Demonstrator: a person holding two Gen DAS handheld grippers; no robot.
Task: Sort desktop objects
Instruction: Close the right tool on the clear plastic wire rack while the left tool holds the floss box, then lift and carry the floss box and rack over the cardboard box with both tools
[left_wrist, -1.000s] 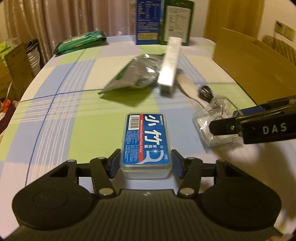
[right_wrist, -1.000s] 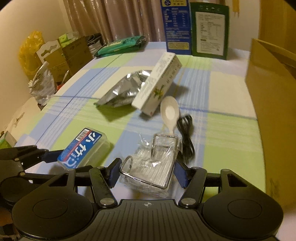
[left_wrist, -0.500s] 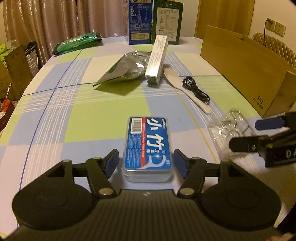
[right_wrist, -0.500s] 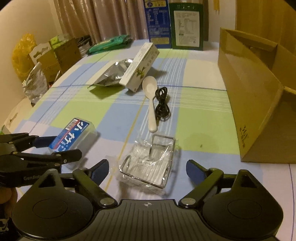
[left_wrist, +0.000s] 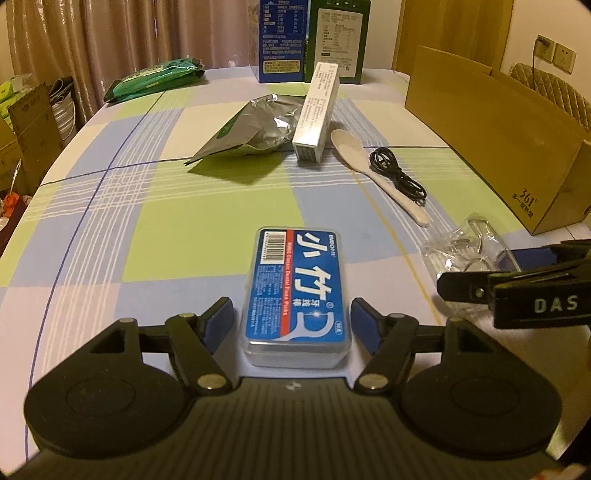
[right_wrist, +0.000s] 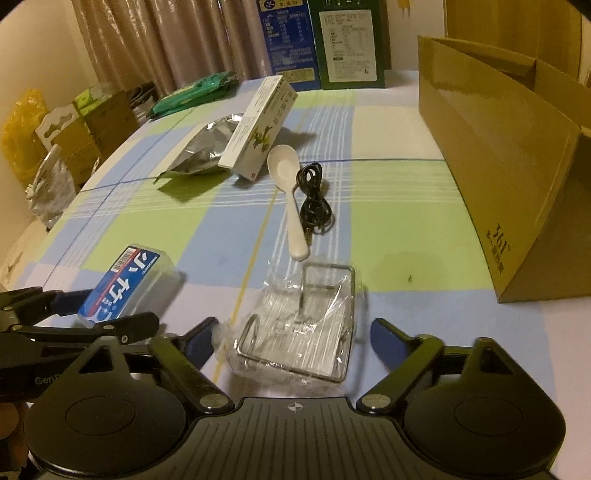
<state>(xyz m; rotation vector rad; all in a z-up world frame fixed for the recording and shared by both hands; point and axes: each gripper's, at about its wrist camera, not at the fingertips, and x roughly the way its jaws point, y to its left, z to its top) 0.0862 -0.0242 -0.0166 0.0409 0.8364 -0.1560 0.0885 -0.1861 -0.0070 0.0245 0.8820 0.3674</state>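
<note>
A blue-labelled dental floss box (left_wrist: 297, 291) lies flat on the checked tablecloth between the pads of my left gripper (left_wrist: 293, 317). A gap shows on each side, and the jaws are opening. A wire rack in clear plastic wrap (right_wrist: 299, 325) rests on the table between the fingers of my right gripper (right_wrist: 293, 332). Those jaws are closing; the left pad is near the wrap, the right pad stands apart. The rack (left_wrist: 465, 247) and the right gripper (left_wrist: 484, 269) also show in the left wrist view.
A tall cardboard box (right_wrist: 498, 166) stands along the right side. Farther back lie a white spoon (right_wrist: 288, 184), a coiled black cable (right_wrist: 314, 203), a white carton (right_wrist: 258, 129) leaning on a silver pouch (right_wrist: 207, 147), and a green packet (right_wrist: 195, 92).
Both grippers let go: the left pads have come off the floss box, the right pads off the wire rack. The right jaws spread wide, then narrowed a little. Both objects now lie on the cloth.
</note>
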